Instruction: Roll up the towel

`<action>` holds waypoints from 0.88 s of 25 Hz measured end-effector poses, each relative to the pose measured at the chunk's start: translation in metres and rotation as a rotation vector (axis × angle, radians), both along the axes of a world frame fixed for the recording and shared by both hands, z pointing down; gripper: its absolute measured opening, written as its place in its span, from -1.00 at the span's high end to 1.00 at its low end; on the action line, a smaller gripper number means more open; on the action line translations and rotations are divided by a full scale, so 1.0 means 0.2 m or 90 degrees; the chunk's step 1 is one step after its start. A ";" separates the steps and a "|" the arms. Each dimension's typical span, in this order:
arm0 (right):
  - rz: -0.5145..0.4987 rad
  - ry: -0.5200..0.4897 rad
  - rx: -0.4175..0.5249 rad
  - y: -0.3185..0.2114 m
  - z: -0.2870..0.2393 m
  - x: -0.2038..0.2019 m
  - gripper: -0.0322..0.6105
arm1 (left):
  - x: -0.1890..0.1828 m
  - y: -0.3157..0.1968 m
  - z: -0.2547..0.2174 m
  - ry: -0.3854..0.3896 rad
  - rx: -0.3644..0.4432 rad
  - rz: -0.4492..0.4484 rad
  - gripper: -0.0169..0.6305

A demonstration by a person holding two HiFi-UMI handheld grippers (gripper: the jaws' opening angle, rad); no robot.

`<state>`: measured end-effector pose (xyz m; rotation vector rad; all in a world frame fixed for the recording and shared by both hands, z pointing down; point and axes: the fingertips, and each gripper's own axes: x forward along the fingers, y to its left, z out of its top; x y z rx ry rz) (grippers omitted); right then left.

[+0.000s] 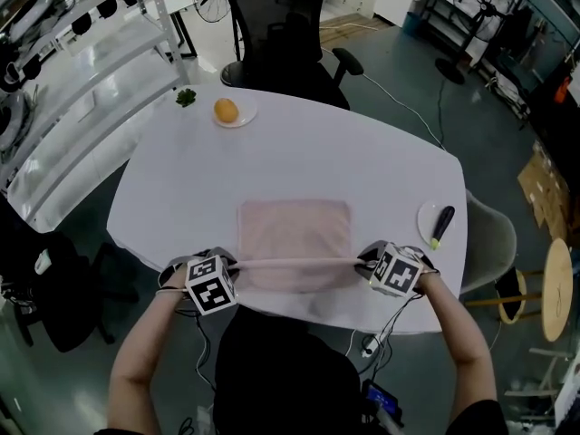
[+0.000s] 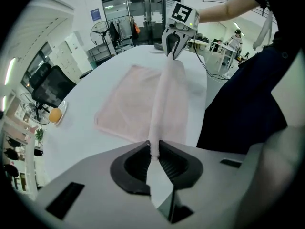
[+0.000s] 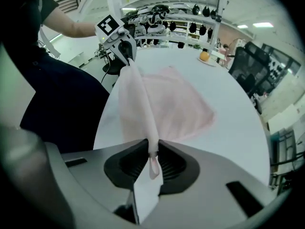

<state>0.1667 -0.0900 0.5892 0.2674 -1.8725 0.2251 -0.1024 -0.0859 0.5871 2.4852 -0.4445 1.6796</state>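
A pale pink rectangular cloth towel [image 1: 294,229] lies on the white oval table [image 1: 299,143], toward its 6 o'clock edge, just in front of the person. Most of it rests flat and fairly smooth. Its near edge is lifted and stretched into 1 narrow, taut band that runs from 9 o'clock to 3 o'clock above the flat part. The left gripper [image 1: 232,266], a grey claw with black pads and a marker cube, is clenched on the band's 9 o'clock end. Its own view shows the cloth pinched thin between the 2 pads [image 2: 153,149], with the band running off to the other claw [image 2: 172,46]. The right gripper [image 1: 364,261] is clenched on the 3 o'clock end. In its own view the fabric is nipped between the pads [image 3: 153,150] and a small loop of towel pokes through behind them. In both gripper views the fabric hangs from the band in soft folds down to the flat part. A small white plate [image 1: 245,119] with a round orange fruit [image 1: 226,111] sits at the table's 11 o'clock, well apart from the towel.
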 end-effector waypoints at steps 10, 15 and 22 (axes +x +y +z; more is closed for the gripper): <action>0.043 0.074 -0.028 -0.18 0.19 0.00 0.66 | 0.01 -0.17 0.18 -0.021 -0.030 -0.010 0.75; 0.059 0.078 -0.028 -0.19 0.21 0.01 0.64 | 0.01 -0.21 0.21 -0.027 -0.003 -0.012 0.62; 0.084 0.078 0.123 -0.32 0.07 0.08 0.14 | -0.04 -0.27 0.07 0.007 0.067 -0.061 0.18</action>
